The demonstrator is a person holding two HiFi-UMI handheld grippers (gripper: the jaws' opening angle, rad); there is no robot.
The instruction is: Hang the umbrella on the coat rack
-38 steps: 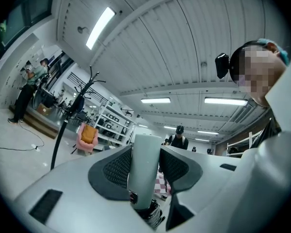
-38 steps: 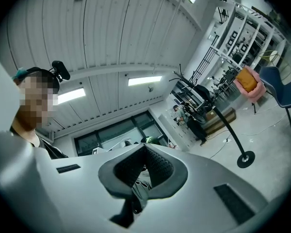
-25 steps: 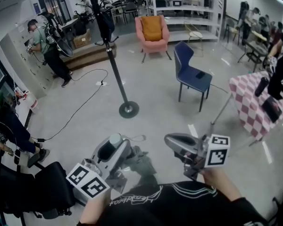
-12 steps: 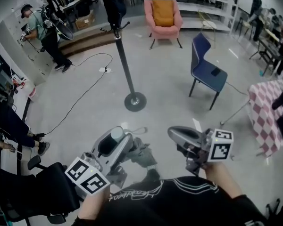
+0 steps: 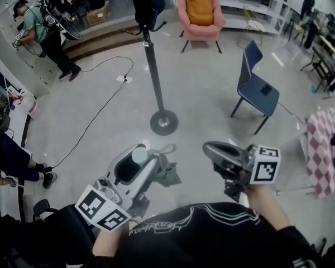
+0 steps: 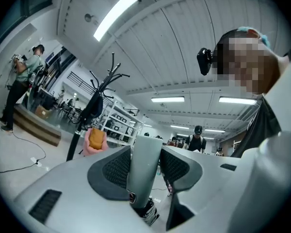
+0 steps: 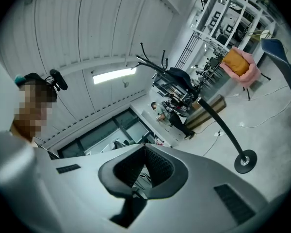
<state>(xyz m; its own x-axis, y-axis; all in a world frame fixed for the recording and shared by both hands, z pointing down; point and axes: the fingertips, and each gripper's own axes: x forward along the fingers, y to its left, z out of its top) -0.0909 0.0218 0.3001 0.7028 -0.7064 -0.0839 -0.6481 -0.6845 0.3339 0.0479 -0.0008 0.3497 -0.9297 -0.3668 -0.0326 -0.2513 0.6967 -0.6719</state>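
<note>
Left gripper (image 5: 135, 169): near left, fingers (image 6: 117, 168) clamped on the umbrella's grey handle.
Umbrella (image 5: 166, 171): folded, hanging from that gripper, off the floor (image 5: 212, 77).
Coat rack (image 5: 155, 71): upright, far centre, well apart from the umbrella; dark garment (image 5: 148, 1) on its hooks.
Right gripper (image 7: 144, 153): near right, fingers together, nothing between them.

bright ceiling strip lights, fisheye-warped edges, slight blur
</note>
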